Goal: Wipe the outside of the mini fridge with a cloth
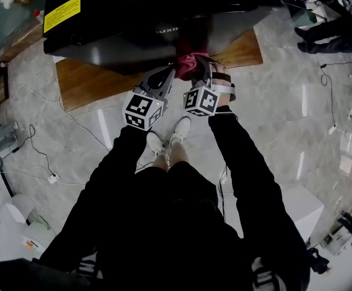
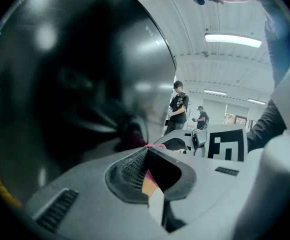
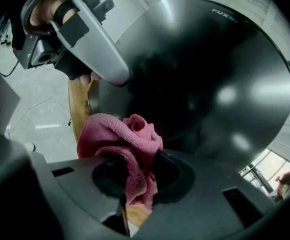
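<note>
Pinching wadded pink cloth (image 3: 117, 134) in right gripper (image 3: 132, 166) against mini fridge (image 3: 210, 84) glossy front, near wooden platform (image 1: 85, 80) near edge; holding left gripper (image 2: 147, 151) closed alongside. Risking cloth slipping out, hard jaws scuffing gloss.

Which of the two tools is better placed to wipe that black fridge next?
The right tool, shut on the pink cloth by the mini fridge. The left tool looks shut.

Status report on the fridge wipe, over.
Right gripper shut on bunched pink terry cloth. Left gripper shut, alongside. Cloth at glossy black mini fridge's front. No obstruction seen.
</note>
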Tool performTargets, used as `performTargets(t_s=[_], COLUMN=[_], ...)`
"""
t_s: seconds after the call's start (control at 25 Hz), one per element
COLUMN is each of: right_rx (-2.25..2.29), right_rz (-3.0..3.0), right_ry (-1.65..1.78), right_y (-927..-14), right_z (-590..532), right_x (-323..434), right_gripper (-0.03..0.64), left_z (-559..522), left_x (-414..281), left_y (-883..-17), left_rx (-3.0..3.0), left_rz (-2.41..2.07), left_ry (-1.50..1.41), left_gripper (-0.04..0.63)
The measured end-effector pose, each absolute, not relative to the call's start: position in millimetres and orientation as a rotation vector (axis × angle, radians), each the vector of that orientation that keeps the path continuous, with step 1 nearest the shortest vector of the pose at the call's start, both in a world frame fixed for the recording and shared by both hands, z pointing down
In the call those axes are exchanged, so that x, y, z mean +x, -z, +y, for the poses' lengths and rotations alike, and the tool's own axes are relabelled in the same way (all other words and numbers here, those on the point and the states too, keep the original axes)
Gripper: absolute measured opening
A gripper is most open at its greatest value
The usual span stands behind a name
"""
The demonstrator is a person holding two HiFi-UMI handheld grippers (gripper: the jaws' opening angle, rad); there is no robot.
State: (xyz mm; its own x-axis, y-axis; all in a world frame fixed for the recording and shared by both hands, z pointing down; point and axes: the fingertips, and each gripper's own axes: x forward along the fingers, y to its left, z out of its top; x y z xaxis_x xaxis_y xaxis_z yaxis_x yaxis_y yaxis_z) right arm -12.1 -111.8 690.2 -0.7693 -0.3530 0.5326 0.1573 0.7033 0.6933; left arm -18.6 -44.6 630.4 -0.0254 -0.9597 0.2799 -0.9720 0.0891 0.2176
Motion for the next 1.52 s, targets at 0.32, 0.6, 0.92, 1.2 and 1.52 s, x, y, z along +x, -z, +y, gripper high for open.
performTargets(t_s=[0.32,0.6,0.92,1.2,1.52], right_rx=[0.229,0.315,0.298,0.230,0.015], right_rz=[-2.195,-2.159,-2.431,-2.783,-3.058], right_ry=[0.950,0.867,0.532,0.187,-0.091], right_y=[-703,-714,-673,-553,-437], right_z=[-175,-222,-239,-172,-87], right_x=[17,36,87,106,111], right_gripper=[0.087,0.089,0.089,0.089,0.089], left_z=[-105,-117,-125,-67,6], left_x=[13,22,48,48,62], left_y=[-634,-634,-594,-533,-437], left_rx=[2.045,2.082,2.116,2.086,2.013], left_rz=[-1.902,-1.860,-1.881,-1.948,-2.116], left_ry=[-0.082,-0.077,-0.065,0.051,0.162], left_gripper=[0.005,0.005,0.005,0.005,0.005])
